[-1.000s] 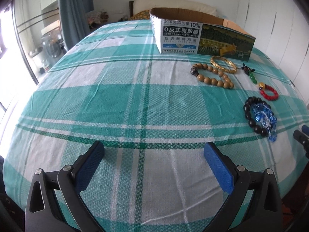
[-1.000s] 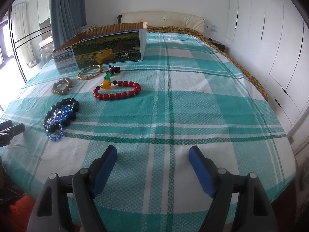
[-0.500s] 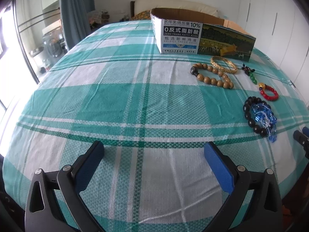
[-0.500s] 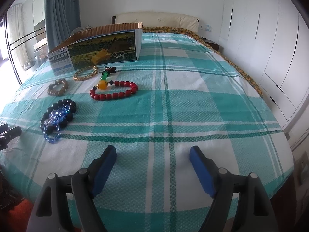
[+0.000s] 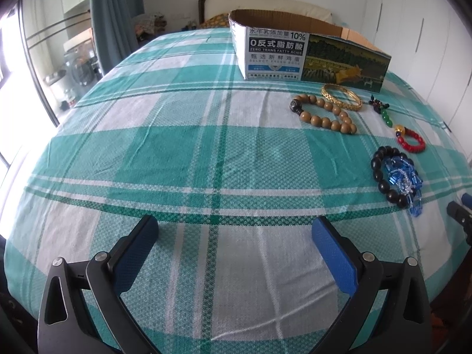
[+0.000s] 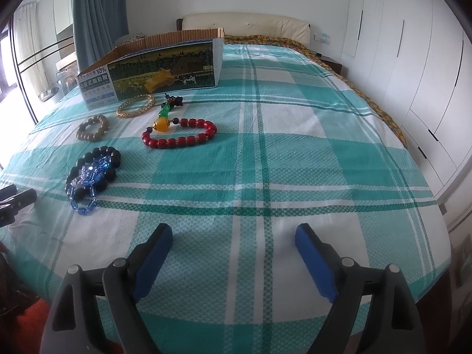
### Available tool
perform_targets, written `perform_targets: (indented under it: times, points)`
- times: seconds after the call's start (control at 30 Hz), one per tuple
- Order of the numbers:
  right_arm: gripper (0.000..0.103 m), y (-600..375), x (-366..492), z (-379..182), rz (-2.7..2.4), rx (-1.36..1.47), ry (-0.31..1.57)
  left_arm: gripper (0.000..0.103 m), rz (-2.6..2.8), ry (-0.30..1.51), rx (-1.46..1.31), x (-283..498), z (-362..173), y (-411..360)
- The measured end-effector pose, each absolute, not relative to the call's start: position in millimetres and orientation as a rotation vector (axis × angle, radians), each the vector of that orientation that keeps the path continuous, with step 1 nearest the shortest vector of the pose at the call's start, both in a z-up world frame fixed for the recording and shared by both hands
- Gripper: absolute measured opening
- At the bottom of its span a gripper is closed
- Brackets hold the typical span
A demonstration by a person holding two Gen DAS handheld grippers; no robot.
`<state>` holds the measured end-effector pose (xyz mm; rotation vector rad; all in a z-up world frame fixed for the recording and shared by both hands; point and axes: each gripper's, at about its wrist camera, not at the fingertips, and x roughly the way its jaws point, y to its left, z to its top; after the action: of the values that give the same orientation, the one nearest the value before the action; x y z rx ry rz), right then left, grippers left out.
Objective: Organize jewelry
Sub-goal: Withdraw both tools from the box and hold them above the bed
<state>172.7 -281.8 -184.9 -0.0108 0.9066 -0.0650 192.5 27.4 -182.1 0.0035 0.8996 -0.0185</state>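
Bedspread (image 5: 177, 153), teal plaid, beneath left gripper (image 5: 234, 237) and right gripper (image 6: 233, 236), both spread, empty; wardrobe (image 6: 413, 67) to the right.

Place: home bedroom.
Evidence: bed under green plaid sheet (image 6: 295, 159); cream padded headboard (image 6: 247, 25); white built-in wardrobes (image 6: 413, 67); blue curtain (image 6: 97, 14) beside window; washing machine (image 5: 78, 67) beyond glass.
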Motion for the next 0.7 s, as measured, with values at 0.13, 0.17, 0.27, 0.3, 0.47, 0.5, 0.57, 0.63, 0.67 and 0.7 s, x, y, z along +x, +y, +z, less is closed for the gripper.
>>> perform_targets:
  times: [0.13,0.17,0.27,0.3,0.47,0.5,0.57,0.63,0.67,0.7]
  points:
    - [0.089,-281.1,172.5,-185.4,-0.055,-0.018,0.906,0.103,-0.021,0.898,0.004,192.3,-182.6,27.4]
    - [0.089,-281.2,173.1,-185.4,-0.054,-0.018,0.909,0.103,-0.02,0.895,0.004,191.8,-182.8,27.4]
    - [0.09,-281.5,174.5,-185.1,-0.051,-0.021,0.92,0.103,-0.021,0.888,0.005,191.0,-183.1,27.6]
    - [0.09,-281.1,174.8,-185.0,-0.052,-0.022,0.922,0.103,-0.022,0.887,0.005,190.7,-183.2,27.7]
    - [0.09,-279.8,174.9,-185.5,-0.058,-0.023,0.919,0.103,-0.024,0.885,0.007,189.6,-183.0,27.7]
    - [0.09,-279.8,174.7,-185.5,-0.058,-0.023,0.918,0.103,-0.026,0.885,0.007,189.5,-183.0,27.7]
    - [0.09,-279.7,174.7,-185.7,-0.057,-0.024,0.918,0.103,-0.03,0.886,0.011,189.2,-183.0,27.6]
    - [0.09,-280.1,175.8,-185.1,-0.052,-0.025,0.929,0.103,-0.034,0.883,0.012,188.7,-182.9,27.7]
    - [0.09,-280.3,176.6,-184.7,-0.049,-0.025,0.936,0.103,-0.035,0.881,0.013,188.4,-182.9,27.9]
    - [0.09,-280.4,177.2,-184.3,-0.049,-0.024,0.941,0.103,-0.036,0.88,0.013,188.2,-182.8,27.8]
